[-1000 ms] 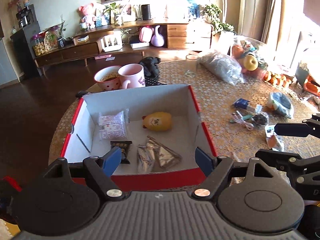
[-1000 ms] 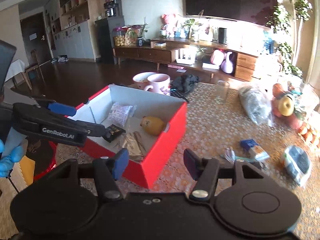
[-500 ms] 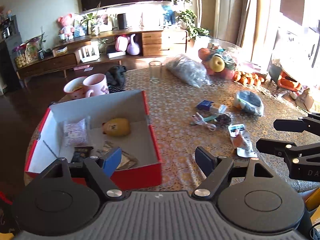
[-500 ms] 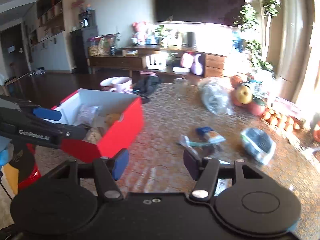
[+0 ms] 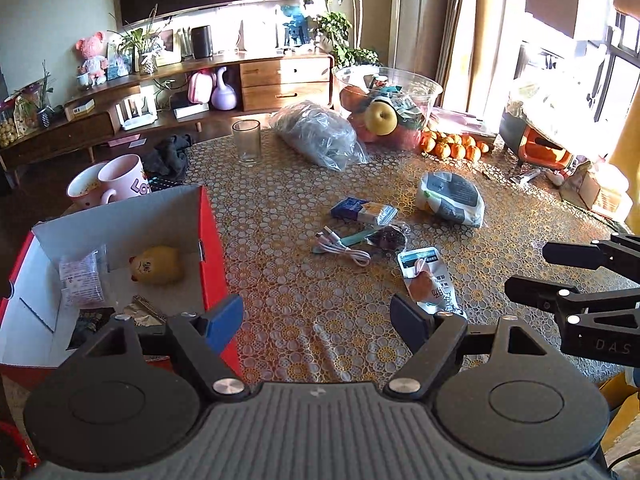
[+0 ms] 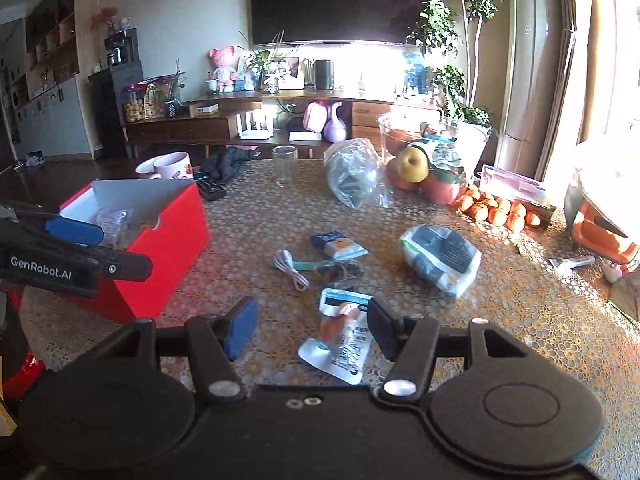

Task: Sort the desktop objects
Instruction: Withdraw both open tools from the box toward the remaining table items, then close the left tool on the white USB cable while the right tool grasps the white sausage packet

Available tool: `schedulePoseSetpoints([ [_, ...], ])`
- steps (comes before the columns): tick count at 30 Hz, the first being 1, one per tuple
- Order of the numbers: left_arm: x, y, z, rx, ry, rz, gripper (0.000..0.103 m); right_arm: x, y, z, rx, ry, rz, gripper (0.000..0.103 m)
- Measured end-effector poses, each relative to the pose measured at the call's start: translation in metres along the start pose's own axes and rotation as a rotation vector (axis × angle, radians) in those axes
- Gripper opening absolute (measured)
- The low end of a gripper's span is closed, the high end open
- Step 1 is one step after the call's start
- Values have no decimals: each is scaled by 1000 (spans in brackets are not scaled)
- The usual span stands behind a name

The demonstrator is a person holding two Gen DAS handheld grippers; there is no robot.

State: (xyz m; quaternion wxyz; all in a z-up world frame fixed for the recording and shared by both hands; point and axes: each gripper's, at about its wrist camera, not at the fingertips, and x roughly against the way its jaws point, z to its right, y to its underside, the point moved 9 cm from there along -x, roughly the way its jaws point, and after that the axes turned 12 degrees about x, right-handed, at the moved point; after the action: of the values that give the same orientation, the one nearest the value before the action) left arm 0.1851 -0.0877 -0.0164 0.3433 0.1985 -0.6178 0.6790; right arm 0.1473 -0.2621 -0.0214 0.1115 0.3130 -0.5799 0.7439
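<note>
A red box [image 5: 212, 240] with a white inside stands at the table's left; it holds a yellow toy [image 5: 158, 265] and several packets. It also shows in the right wrist view [image 6: 168, 236]. Loose on the table lie a white snack pouch [image 6: 344, 336], a white cable [image 6: 290, 268], a blue packet [image 6: 338, 243] and a grey-white bag [image 6: 442, 258]. My right gripper [image 6: 310, 328] is open and empty, low over the pouch, which lies between its fingers. My left gripper [image 5: 318, 322] is open and empty, just right of the box.
Two pink mugs [image 5: 120, 178], a glass [image 5: 247, 142], a clear plastic bag [image 5: 320, 138], a fruit bowl [image 5: 384, 96] and tangerines [image 5: 452, 146] stand at the table's back. A remote [image 6: 208, 188] lies behind the box.
Both grippers have swung right, away from the box and toward the loose items. The right gripper now has the snack pouch between its open fingers.
</note>
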Motion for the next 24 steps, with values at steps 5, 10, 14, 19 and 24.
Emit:
schedulePoseSetpoints([
  [5, -18, -1, 8, 6, -18, -1, 80, -11, 10, 10, -10, 2, -16, 65],
  [10, -40, -5, 14, 16, -30, -5, 80, -27, 18, 16, -24, -12, -27, 66],
  [14, -61, -8, 17, 44, -37, -23, 80, -41, 23, 21, -34, -21, -37, 76],
  [19, -91, -7, 19, 78, -43, -56, 80, -62, 30, 27, -41, -29, -53, 77],
  [24, -123, -8, 17, 133, -39, -101, 81, -84, 35, 32, -49, -37, -73, 77],
])
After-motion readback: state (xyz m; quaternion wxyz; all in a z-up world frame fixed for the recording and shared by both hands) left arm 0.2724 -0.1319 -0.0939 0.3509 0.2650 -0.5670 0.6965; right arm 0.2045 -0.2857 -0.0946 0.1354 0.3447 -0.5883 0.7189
